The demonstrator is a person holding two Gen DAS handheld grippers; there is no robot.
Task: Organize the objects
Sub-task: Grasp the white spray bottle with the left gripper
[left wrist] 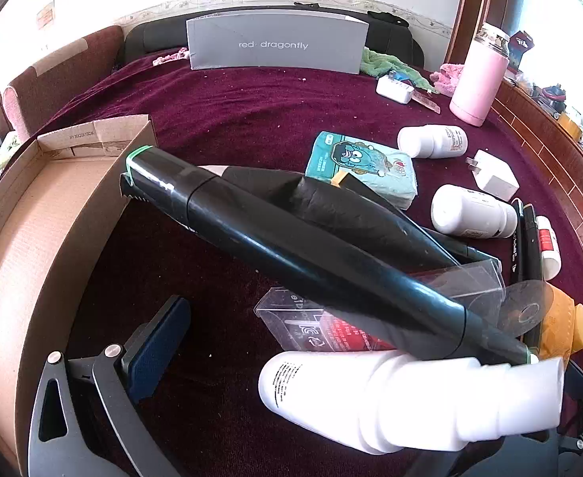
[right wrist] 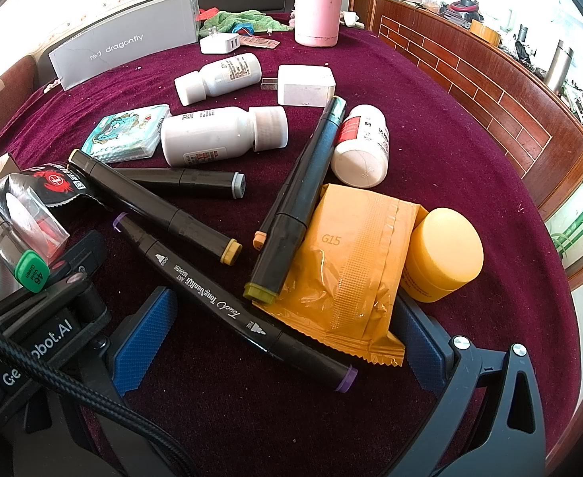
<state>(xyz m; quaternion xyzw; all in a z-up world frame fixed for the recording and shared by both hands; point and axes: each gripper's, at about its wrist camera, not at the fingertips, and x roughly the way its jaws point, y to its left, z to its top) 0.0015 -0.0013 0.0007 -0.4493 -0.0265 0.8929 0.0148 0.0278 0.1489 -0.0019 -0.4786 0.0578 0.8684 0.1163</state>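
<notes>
My left gripper (left wrist: pixel 355 361) is open, its left pad (left wrist: pixel 156 346) low on the maroon cloth. Between its fingers lie a white bottle (left wrist: pixel 391 397) and a black green-capped marker (left wrist: pixel 291 254) that slants up toward the open cardboard box (left wrist: pixel 53 214) at left. I cannot tell what bears the marker. My right gripper (right wrist: pixel 283 342) is open over the cloth, with a purple-capped marker (right wrist: pixel 232 306) and an orange packet (right wrist: pixel 351 274) between its fingers. Several other black markers (right wrist: pixel 152 206) lie ahead of it. The green cap (right wrist: pixel 32 271) shows at its far left.
White bottles (right wrist: pixel 220 135), a white charger (right wrist: pixel 305 85), a tissue pack (right wrist: pixel 126 133), a yellow jar (right wrist: pixel 442 254), a clear plastic case (left wrist: pixel 303 318) and a pink flask (right wrist: pixel 317 4) lie about. A grey shoe box (left wrist: pixel 277 41) stands at the back. A wooden edge (right wrist: pixel 490 91) borders the right.
</notes>
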